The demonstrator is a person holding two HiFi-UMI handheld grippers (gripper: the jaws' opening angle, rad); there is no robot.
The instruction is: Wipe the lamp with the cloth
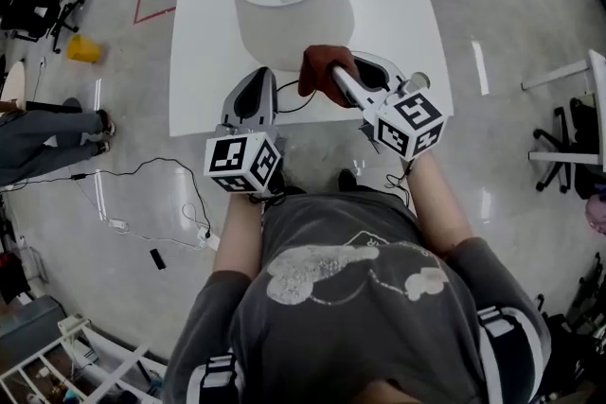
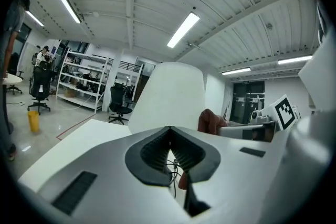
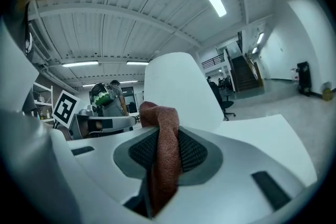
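White table [image 1: 204, 33] on a glossy grey floor carries the job. Your right gripper [image 1: 337, 77] has its jaws clamped on the rust-red cloth [image 3: 164, 157], with a soft fold bunched past the pads at the near side of the lampshade [image 1: 284, 0]; whether it touches, I cannot tell. Your left gripper [image 1: 254, 96], jaws together on nothing, sits just near-left of the lampshade. That lampshade looks light, thin and easily dented, so wipe gently and brace it low rather than squeezing its wall.
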